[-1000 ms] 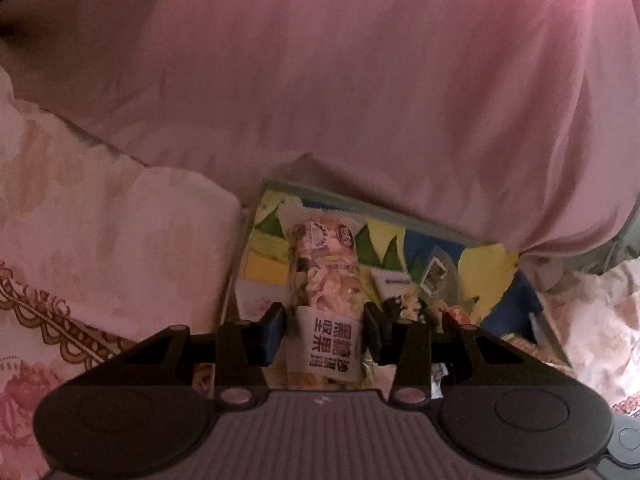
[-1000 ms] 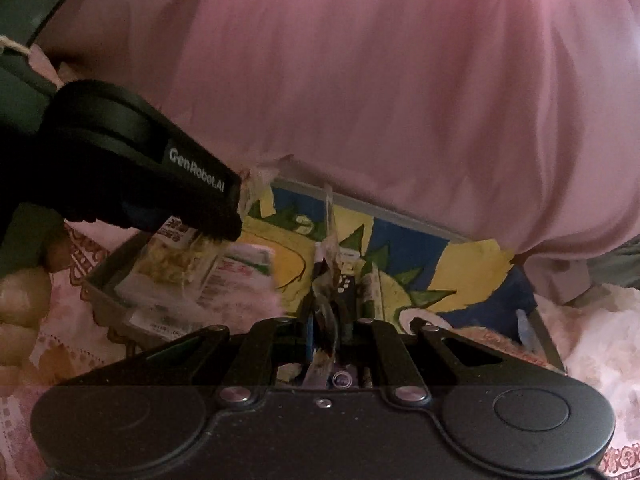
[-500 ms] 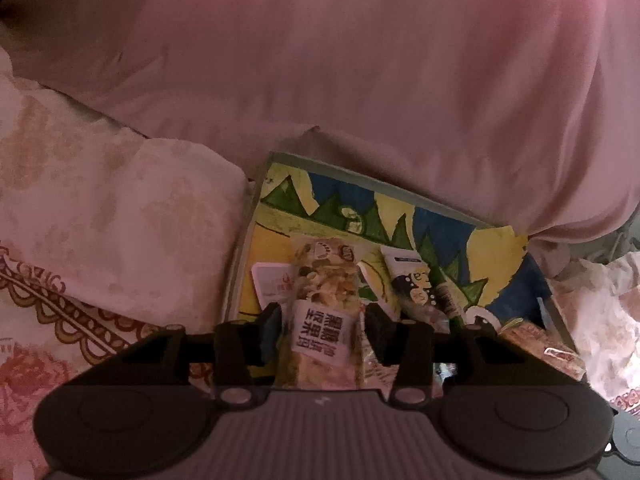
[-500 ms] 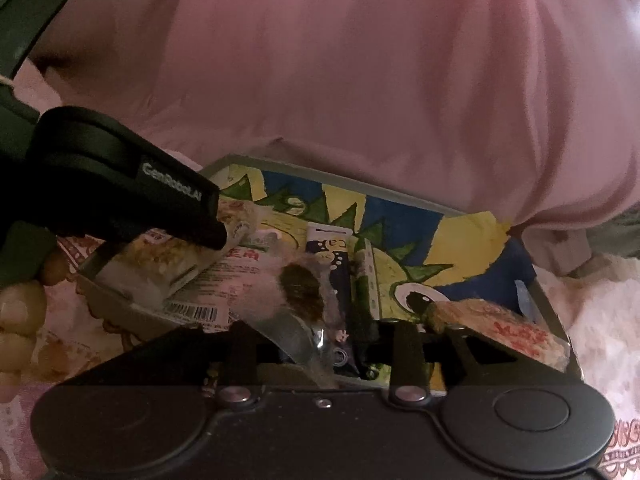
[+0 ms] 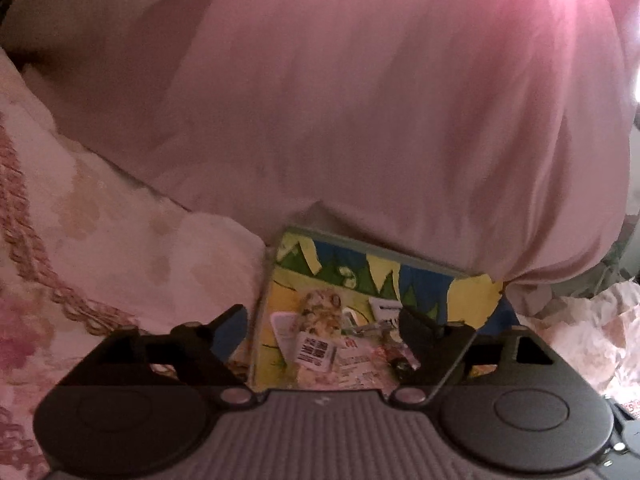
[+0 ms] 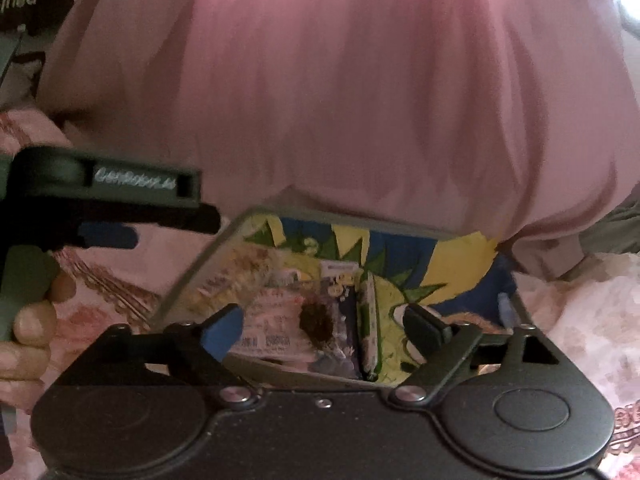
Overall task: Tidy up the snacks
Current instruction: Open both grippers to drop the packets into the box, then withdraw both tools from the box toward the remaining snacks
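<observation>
Both views look down over a shallow grey-rimmed tray [image 5: 372,246] lined with a yellow, green and blue cartoon print, lying on pale pink floral bedding [image 5: 120,240] with a large plain pink cloth [image 5: 360,100] bulging behind its far edge. Left gripper [image 5: 324,332]: jaws have just been opening and now stand spread wide, nothing pinched; below the gap a clear packet of pale nut mix with a white barcode label [image 5: 320,320] lies flat in the tray's left part, among other wrappers too blurred to read. Right gripper [image 6: 326,332]: jaws likewise have just been opening, spread wide, pads clear of everything; under the gap lie a clear wrapper holding a dark brown lump [image 6: 316,320] and, just to its right, a narrow green-and-white packet [image 6: 370,320] on edge. Right view only: the left gripper's black body from the side, above the tray's left corner, held by a person's hand [image 6: 28,320] at the frame's left edge; also the tray's near wall. Left view only: the barcode label, seen clearly.
</observation>
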Available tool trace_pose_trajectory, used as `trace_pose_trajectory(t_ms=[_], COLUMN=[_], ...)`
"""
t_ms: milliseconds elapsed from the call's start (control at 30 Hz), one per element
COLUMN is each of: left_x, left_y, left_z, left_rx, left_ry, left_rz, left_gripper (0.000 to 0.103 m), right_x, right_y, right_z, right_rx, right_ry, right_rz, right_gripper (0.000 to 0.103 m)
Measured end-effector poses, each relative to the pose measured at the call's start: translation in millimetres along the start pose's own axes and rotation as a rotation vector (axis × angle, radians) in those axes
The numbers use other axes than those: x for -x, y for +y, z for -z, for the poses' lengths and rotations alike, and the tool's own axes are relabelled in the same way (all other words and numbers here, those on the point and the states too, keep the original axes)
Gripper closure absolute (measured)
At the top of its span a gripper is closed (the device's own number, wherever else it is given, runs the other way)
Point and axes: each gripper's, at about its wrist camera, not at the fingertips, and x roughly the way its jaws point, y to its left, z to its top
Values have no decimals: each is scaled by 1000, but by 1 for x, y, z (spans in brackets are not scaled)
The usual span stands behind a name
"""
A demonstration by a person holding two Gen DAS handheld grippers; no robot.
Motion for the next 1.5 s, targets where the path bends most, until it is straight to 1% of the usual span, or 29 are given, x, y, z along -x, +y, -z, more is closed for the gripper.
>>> trace_pose_trajectory(t_ms=[100,200,267,367,467,667,833,1000,1067,1267,1400,1500], left_x=[22,45,62,85,104,142,171,197,205,221,232,238], left_y=[1,0,-1,-4,-8,-7,-7,-8,-9,-12,-14,-15], left_z=[-3,-7,-7,-4,2,26,54,74,83,108,121,130], left_rx=[-6,-13,-6,-24,-58,-66,-120,-112,-116,-127,-142,-154], left_ry=[-20,-64,-96,-117,-134,-132,-152,-135,-122,-48,-26,-14], left_rz=[9,1,-5,-4,-26,-31,-71,-81,-78,-95,-97,-114], left_gripper=[8,2,1,0,0,0,0,0,0,0,0,0], right_x=[26,51,67,91,111,142,169,191,200,227,240,249], right_y=[-4,-8,-10,-15,-19,-21,-18,-19,-17,-7,-2,1], right_z=[-5,-9,-11,-12,-11,-12,3,26,34,58,73,81], right_rx=[0,-19,-31,-48,-57,-81,-60,-83,-88,-62,-73,-74], right_ry=[-47,-94,-119,-152,-174,-204,-196,-147,-136,-103,-74,-55], right_rz=[16,33,41,47,51,48,59,71,75,93,109,120], right_gripper=[1,1,1,1,1,1,1,1,1,1,1,1])
